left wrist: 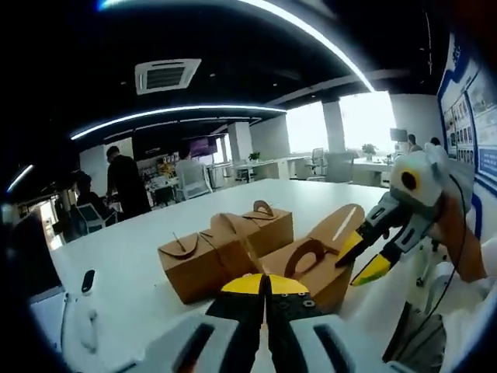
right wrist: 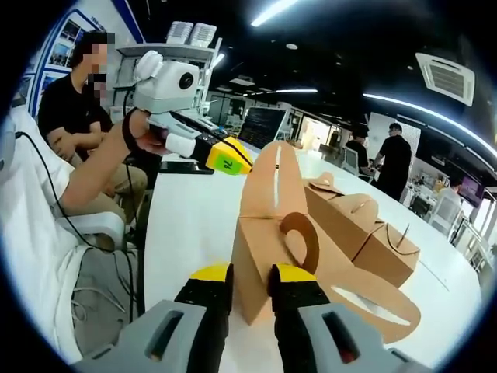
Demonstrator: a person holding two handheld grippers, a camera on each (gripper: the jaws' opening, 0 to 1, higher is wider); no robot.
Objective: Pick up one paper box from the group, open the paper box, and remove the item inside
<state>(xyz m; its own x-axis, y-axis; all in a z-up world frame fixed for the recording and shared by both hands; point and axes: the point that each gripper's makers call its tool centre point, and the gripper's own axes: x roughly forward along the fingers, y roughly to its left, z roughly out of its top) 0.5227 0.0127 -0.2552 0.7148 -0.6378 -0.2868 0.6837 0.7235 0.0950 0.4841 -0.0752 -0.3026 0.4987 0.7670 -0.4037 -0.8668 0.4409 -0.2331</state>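
Three brown paper boxes grouped on a white desk (left wrist: 140, 256). Nearest one, an opened box (left wrist: 322, 256), sits with its handled flaps spread apart, just beside two closed boxes (left wrist: 225, 249) that touch each other.

In the left gripper view: left tongs (left wrist: 265, 286) at the bottom, yellow tips pressed together with no gap, nothing visibly between them, hovering just in front of the opened box. Right tongs (left wrist: 363, 258) entering from the right, jaws slightly parted, yellow tips at the raised flap of the opened box; whether pinching it, cannot tell. A small dark remote (left wrist: 88, 280) lying on the desk to the left, well apart from the boxes.

In the right gripper view: right tongs (right wrist: 250, 276) parted a little, straddling the edge of the opened box (right wrist: 268, 233). Left tongs (right wrist: 227, 159) held above the desk (right wrist: 186, 225), closed. Closed boxes (right wrist: 365, 225) behind.
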